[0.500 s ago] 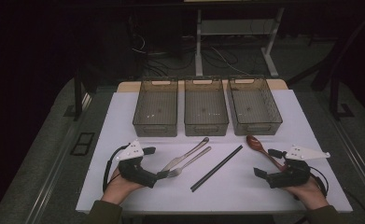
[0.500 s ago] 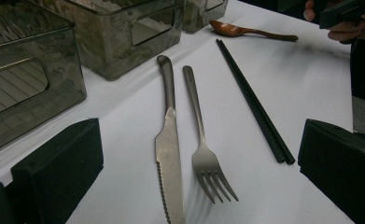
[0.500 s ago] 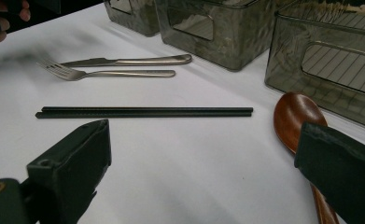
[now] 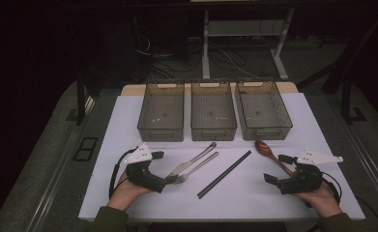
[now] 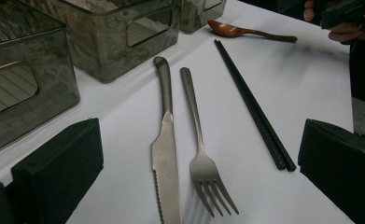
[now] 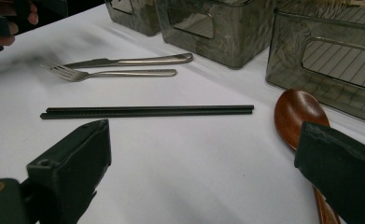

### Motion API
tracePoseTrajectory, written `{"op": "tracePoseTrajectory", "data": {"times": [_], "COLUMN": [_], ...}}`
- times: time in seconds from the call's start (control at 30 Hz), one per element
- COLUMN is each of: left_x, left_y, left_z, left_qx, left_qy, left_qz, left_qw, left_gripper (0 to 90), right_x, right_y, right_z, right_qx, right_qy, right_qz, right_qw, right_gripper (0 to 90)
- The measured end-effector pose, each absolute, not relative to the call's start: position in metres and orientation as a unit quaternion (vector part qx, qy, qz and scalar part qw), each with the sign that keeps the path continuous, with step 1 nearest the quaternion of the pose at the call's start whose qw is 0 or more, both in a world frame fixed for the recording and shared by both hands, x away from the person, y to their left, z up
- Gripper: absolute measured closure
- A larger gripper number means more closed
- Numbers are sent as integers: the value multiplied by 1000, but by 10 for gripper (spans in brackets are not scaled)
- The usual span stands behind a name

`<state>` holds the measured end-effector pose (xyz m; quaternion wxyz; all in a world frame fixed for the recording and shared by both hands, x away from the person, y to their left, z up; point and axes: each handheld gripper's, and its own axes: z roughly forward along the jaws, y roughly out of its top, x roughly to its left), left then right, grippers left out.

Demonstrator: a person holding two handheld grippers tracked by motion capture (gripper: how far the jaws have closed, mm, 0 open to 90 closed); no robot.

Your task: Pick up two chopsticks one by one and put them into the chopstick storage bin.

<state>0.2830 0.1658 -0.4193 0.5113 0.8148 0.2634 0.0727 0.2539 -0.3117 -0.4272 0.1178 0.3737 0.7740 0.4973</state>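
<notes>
Dark room all around, only the table is lit. White sheet [image 4: 128, 193] is covering most of the tabletop; a strip of tan wood [image 4: 128, 90] is showing at its far edge, grey floor on both sides. Behind the table: a white desk frame [image 4: 207, 43] and loose cables [image 4: 152, 50] lying on the floor.

Three smoky see-through bins are sitting in a row at the far end of the sheet: left bin [image 4: 161, 112], middle bin [image 4: 212, 112], right bin [image 4: 263, 111], just beside each other, small specks on their floors.

Cutlery is lying on the sheet in front of the bins:
- knife [image 4: 192, 159] and fork [image 4: 197, 167], side by side, near-parallel, angled toward the middle bin
- black chopsticks [image 4: 224, 174], paired and touching, lying diagonally at centre
- wooden spoon [image 4: 272, 156], bowl toward the right bin

Left gripper [image 4: 163, 169] is resting low at the near left, jaws spread wide, nothing between the pads; knife blade and fork tines are lying just ahead of it on the sheet.

Right gripper [image 4: 278, 168] is sitting at the near right, jaws also spread wide and holding nothing. Spoon handle is running in next to one jaw; can't tell if touching.
</notes>
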Motion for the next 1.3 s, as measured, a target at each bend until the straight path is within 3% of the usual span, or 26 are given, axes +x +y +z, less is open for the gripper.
{"op": "tracePoseTrajectory", "data": {"times": [1.3], "left_x": [282], "left_y": [130], "left_z": [-414], "left_qx": [814], "left_qy": [238], "left_qz": [60], "left_qw": [527], "left_gripper": [0], "right_x": [254], "right_y": [-307], "right_z": [-426], "right_qx": [368], "right_qy": [768], "right_qz": [509], "right_qw": [122], "right_gripper": [32]}}
